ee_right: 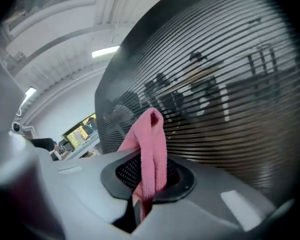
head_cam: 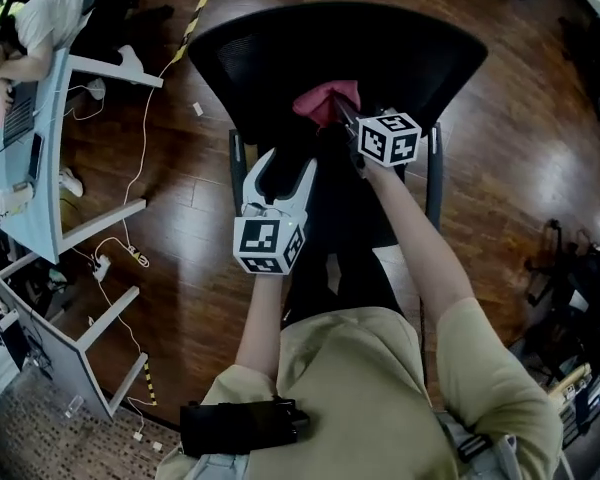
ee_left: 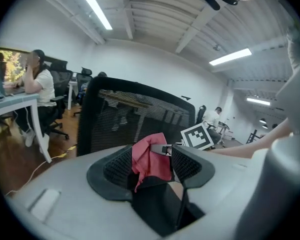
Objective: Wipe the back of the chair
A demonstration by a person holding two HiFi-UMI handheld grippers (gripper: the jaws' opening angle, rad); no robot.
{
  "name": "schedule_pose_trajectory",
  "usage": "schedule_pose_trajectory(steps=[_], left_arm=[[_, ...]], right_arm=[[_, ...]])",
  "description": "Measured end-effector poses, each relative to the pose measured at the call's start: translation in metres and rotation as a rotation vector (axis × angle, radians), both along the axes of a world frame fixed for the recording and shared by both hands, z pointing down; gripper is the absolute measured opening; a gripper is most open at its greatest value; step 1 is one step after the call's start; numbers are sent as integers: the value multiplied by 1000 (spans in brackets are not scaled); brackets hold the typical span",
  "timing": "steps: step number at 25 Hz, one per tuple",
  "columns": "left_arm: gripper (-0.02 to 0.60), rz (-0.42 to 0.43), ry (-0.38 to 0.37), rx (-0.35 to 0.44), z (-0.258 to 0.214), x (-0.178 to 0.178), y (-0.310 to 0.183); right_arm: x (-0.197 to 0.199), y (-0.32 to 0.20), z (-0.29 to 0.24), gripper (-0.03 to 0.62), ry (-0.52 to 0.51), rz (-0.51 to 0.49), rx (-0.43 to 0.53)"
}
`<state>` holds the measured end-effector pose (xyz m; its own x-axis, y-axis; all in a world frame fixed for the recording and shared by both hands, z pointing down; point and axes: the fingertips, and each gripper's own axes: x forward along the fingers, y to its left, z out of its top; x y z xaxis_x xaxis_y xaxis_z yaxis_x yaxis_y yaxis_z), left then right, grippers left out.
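Right hand-held gripper [ee_right: 146, 181] is clamped on the pink cloth [ee_right: 153, 144], close to the mesh chair back [head_cam: 270, 53]. Left hand-held gripper [head_cam: 280, 171] is open and empty. Best approach: press the cloth flat and sweep overlapping strokes across the mesh.

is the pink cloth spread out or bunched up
Bunched: the right gripper pinches the pink cloth as a folded loop standing up from its jaws, in front of the mesh chair back.

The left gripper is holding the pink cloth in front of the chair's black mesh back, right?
Not quite: it is the right gripper that holds the pink cloth in front of the chair's black mesh back. The right gripper view shows the cloth pinched in its jaws. The left gripper is open and empty.
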<state>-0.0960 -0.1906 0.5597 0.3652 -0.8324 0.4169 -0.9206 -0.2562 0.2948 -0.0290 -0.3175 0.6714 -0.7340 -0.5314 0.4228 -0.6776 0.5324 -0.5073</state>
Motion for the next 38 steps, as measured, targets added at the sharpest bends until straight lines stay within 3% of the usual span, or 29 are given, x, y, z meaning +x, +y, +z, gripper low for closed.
schedule_pose_trajectory(steps=[5, 8, 11, 14, 16, 19, 25, 29, 33, 38], left_arm=[[236, 226, 66, 7, 5, 114, -10], [236, 326, 96, 25, -1, 168, -7], [236, 384, 113, 40, -6, 201, 0], [236, 386, 126, 38, -6, 206, 3], [236, 344, 133, 25, -3, 192, 1], [236, 249, 124, 7, 2, 156, -2], [236, 19, 49, -23, 17, 39, 8], [236, -91, -37, -35, 21, -34, 24], [236, -157, -111, -48, 25, -77, 37], [236, -161, -132, -67, 34, -96, 40]], right_arm=[[137, -4, 0, 18, 89, 204, -1], [199, -1, -5, 18, 142, 275, 7], [232, 4, -9, 18, 187, 313, 15], [235, 8, -6, 18, 171, 362, -12], [210, 12, -3, 18, 149, 320, -20], [144, 22, 2, 18, 113, 172, -22], [-33, 56, 7, 18, -20, -195, 6], [-125, 70, 5, 18, -76, -328, 18], [-170, 71, 5, 18, -93, -364, 20], [-173, 53, 12, 18, -46, -332, 43]])
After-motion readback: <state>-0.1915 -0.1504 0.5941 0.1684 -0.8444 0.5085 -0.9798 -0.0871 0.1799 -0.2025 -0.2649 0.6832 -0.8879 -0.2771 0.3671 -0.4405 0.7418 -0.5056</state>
